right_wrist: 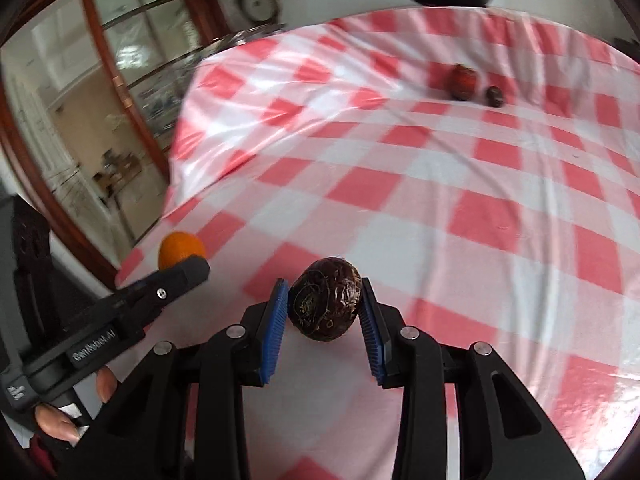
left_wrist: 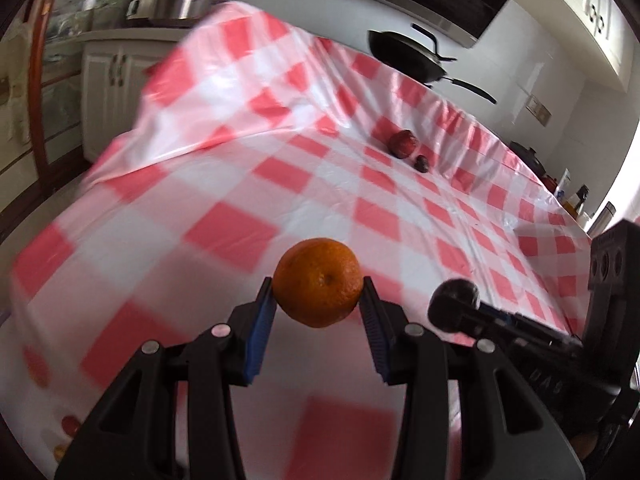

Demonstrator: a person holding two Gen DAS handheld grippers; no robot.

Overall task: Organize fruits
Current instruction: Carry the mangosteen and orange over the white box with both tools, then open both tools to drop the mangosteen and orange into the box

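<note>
A red-checked table (left_wrist: 280,168) carries a red fruit (left_wrist: 403,143) and small dark fruit (left_wrist: 422,164) near its far edge. Above it, left gripper (left_wrist: 318,286) jaws clamp an orange (left_wrist: 318,282); right gripper (right_wrist: 325,302) jaws clamp a wrinkled dark fruit (right_wrist: 326,304).

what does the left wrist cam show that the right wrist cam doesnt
Only the left wrist view shows the left gripper from behind, pads pressed on both sides of the orange, plus white cabinet doors and bottles past the table's far right end.

Only the right wrist view shows the wrinkled dark fruit close up in the right gripper, and fingers on the left gripper's handle.

Both show the red checked tablecloth, the red fruit beside a small dark fruit, the black pan, and both held fruits.
</note>
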